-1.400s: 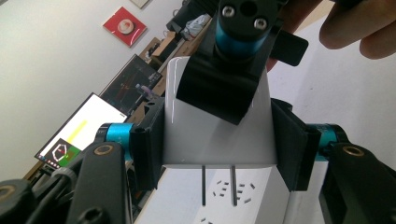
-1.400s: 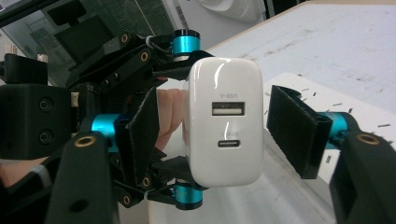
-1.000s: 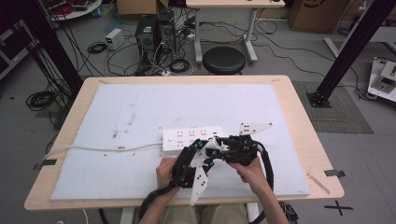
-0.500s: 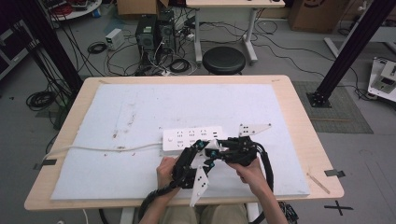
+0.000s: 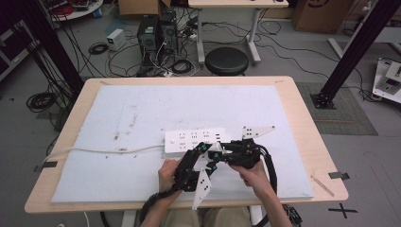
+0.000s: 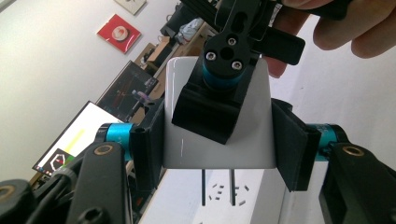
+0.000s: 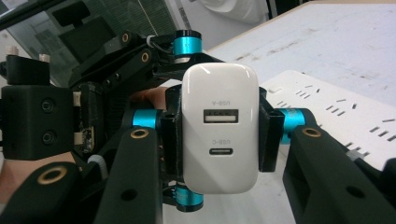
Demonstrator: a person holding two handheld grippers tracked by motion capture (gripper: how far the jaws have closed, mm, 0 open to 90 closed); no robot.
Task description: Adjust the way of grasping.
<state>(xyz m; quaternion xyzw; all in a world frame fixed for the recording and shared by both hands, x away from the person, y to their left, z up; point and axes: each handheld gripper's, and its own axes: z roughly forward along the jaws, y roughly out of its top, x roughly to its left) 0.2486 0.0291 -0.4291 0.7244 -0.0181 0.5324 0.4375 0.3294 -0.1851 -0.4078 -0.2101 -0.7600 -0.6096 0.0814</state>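
Even, soft overhead light filled the room; shadows were faint. Close gripper views were slightly soft, backgrounds blurred, upper-right highlights washed out.

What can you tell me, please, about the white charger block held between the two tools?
The white, glossy plastic charger block with rounded corners has one flat face bearing a USB-A port above a USB-C port, each with small grey lettering. From the opposite end two dark metal prongs stick out, bare and not plugged in, above the white power strip on the table. The left tool clamps two of its sides; the right tool, whose jaws have just been closing, presses on the other pair. It hangs off the table, low over the strip.
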